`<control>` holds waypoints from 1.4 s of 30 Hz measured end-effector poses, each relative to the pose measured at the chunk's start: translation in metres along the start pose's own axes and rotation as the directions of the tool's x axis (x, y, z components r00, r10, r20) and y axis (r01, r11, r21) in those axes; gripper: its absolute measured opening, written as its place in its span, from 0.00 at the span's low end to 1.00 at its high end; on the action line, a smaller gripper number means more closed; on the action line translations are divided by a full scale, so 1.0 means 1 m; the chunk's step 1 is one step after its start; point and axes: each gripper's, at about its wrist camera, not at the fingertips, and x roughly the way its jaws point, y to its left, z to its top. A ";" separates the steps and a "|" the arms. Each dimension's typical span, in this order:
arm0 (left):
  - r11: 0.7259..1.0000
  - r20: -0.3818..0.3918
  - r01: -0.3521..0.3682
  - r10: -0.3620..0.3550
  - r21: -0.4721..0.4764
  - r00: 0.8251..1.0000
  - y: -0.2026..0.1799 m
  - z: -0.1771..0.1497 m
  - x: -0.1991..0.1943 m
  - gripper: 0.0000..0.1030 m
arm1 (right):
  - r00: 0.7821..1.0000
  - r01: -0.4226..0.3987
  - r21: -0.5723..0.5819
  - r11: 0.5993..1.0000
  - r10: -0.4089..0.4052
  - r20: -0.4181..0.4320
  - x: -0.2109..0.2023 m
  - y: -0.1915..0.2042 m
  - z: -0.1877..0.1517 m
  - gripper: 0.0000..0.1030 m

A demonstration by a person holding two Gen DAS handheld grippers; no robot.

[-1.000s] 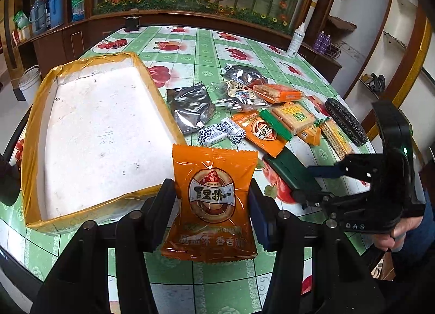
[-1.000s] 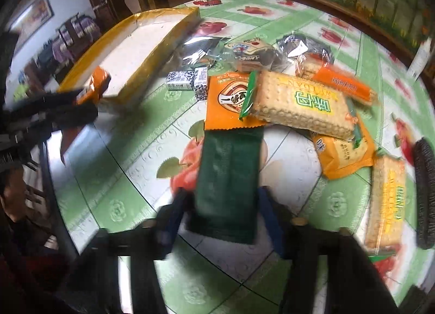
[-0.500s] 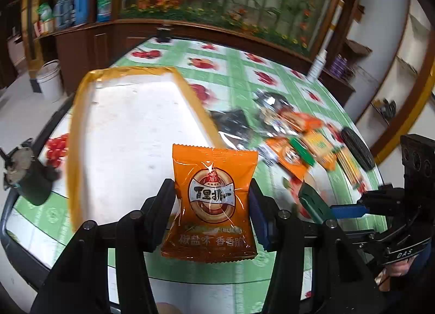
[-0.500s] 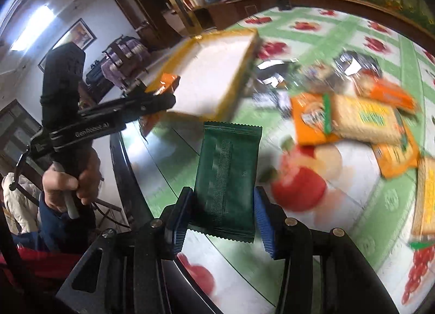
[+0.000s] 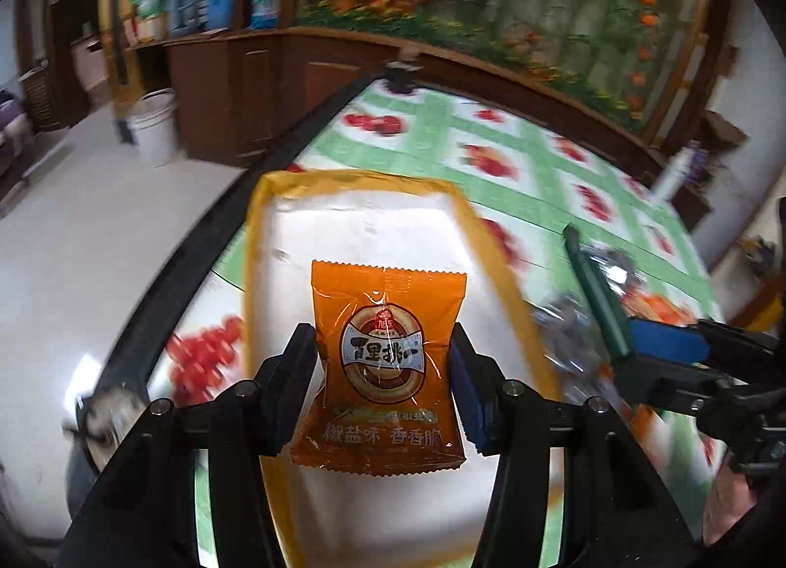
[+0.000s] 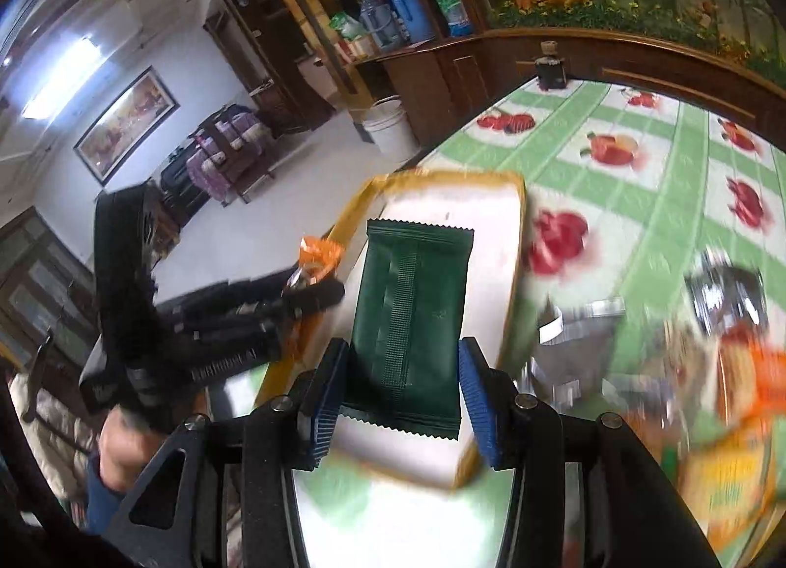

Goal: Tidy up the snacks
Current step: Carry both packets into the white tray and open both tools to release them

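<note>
Your left gripper is clamped on the orange pack, one pad on each side edge at about mid-height. The pack stands upright between the fingers, printed face toward the camera, its top sticking out past the tips and its crimped bottom edge hanging below the pads. Right behind it is the box, a shallow thing with a yellow-taped rim and a white floor, so the pack sits in the air over the box's inside and doesn't touch it.

Your right gripper is doing the same with the green pack: blue ribbed pads pinch its two long edges near the lower end, back seam facing the camera, most of its length reaching forward past the fingertips. It also hangs over the box, toward the near right corner, clear of the floor.

From the right wrist view you can see your left gripper off to the left with the orange pack poking out of it, just beside the green one. From the left wrist view the green pack shows edge-on at the right, just past the box's right rim.

Beyond the box the tablecloth is green checks with fruit prints, and the rest of the snacks lie in a blurry heap to the right, well apart from both grippers.
</note>
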 end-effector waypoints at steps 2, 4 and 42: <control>1.000 -0.026 -0.024 0.024 -0.006 0.999 0.005 0.012 0.021 0.50 | 1.000 0.019 0.009 1.000 -0.019 -0.005 0.019 -0.003 0.016 0.45; 0.998 -0.053 -0.059 0.058 -0.017 0.997 0.012 0.018 0.036 0.50 | 0.999 0.041 0.035 0.999 -0.041 -0.020 0.041 -0.010 0.029 0.45; 0.987 -0.075 -0.158 0.159 0.027 0.984 0.004 0.008 0.063 0.53 | 0.999 0.011 0.162 0.987 -0.005 -0.038 0.098 -0.047 0.043 0.47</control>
